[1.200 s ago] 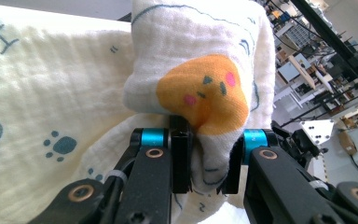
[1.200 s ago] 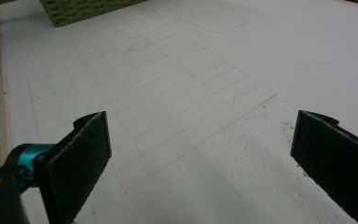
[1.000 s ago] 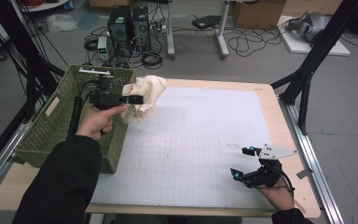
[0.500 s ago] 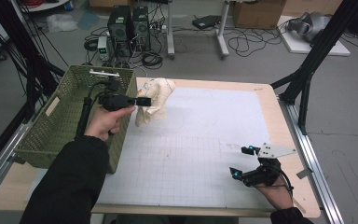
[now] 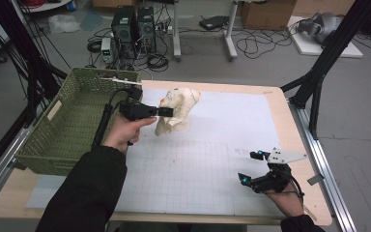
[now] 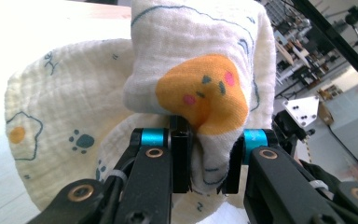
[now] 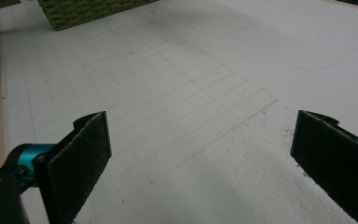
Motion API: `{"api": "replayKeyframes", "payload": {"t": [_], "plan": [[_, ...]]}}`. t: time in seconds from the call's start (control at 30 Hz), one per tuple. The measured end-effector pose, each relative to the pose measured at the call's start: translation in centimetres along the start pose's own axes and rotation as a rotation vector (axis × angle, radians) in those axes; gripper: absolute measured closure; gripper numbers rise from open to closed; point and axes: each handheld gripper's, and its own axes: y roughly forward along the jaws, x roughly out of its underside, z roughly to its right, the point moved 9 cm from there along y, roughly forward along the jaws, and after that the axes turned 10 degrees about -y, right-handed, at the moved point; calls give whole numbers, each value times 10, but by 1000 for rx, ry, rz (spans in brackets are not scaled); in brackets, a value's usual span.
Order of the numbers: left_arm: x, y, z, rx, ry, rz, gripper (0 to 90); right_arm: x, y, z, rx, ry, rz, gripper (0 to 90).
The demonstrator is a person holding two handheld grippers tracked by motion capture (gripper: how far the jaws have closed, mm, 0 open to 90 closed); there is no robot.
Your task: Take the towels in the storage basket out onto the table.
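Carried rightward off the green basket (image 5: 72, 125), the printed muslin cloth (image 5: 178, 111) now hangs upper-centre, bunched between the left gripper (image 5: 166, 112) pads. Right gripper (image 5: 251, 166) waits, jaws spread. Thin pinch; fabric could slip.

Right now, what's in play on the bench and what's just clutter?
In play:
- printed cloth, pinched in the left gripper
- green basket
- gridded mat

Lying about:
- right gripper, open, idle over the mat
- computer towers, cables and cardboard box on the floor
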Motion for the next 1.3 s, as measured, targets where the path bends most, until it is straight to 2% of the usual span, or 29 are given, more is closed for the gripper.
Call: {"api": "replayKeyframes", "payload": {"t": [0.07, 0.3, 0.47, 0.87, 0.93, 1.0, 1.1, 1.2, 1.3], "plan": [[1, 5, 1, 7, -1, -3, 788, 0, 0, 1, 4, -7, 5, 40], [6, 17, -3, -30, 6, 9, 787, 1, 1, 0, 2, -3, 1, 40], [10, 22, 0, -17, 5, 9, 787, 0, 2, 0, -5, -3, 0, 40], [21, 42, -1, -26, 2, 9, 787, 0, 2, 0, -6, -4, 2, 40], [25, 49, 1, -12, -14, 4, 787, 0, 1, -1, -5, -1, 2, 40], [31, 57, -3, -47, -11, -14, 787, 0, 1, 0, -3, -3, 6, 40], [37, 63, -9, -37, -39, -12, 787, 0, 0, 0, 0, -3, 7, 40], [42, 68, -11, -37, -46, -16, 787, 0, 0, 1, 0, 1, 8, 40], [43, 71, -11, -17, -52, -14, 787, 0, 1, 0, -5, -4, 4, 40]]}}
